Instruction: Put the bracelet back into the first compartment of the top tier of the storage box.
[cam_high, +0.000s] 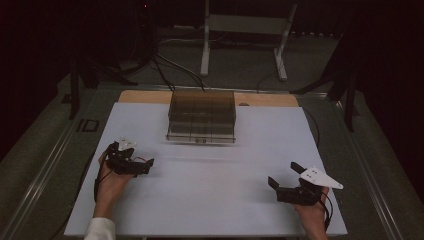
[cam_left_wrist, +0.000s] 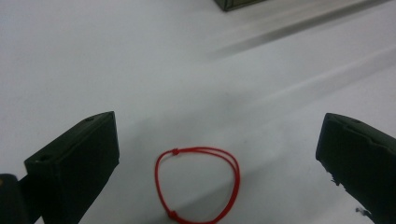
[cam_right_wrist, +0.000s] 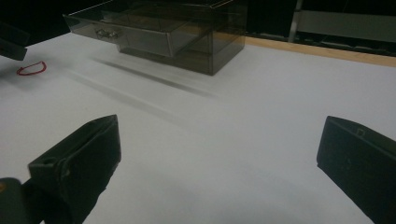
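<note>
The left gripper hangs low over the white table with its two black jaws spread wide and nothing between them except air. Directly below that gap, lying flat on the table, is a thin red cord loop, a small bracelet-like ring with two tiny knots. The jaws sit either side of it, not touching it.

Across the table, well apart, the right gripper also rests low near the front edge, its jaws equally wide and empty. From its own camera the red loop shows far off at the upper left.

Further back, centred near the far side of the table, stands a smoky transparent drawer box. Its bottom drawer is pulled partly out toward the person.

The likely job is lifting the loop, perhaps into that drawer. The risk lies in the cord itself: it is very thin and lies flush on a smooth surface, so jaws closing too high would meet above it and miss. Closing while pressed down could drag or flick the loop aside. A pinch on one strand alone may let it slip free mid-carry.
</note>
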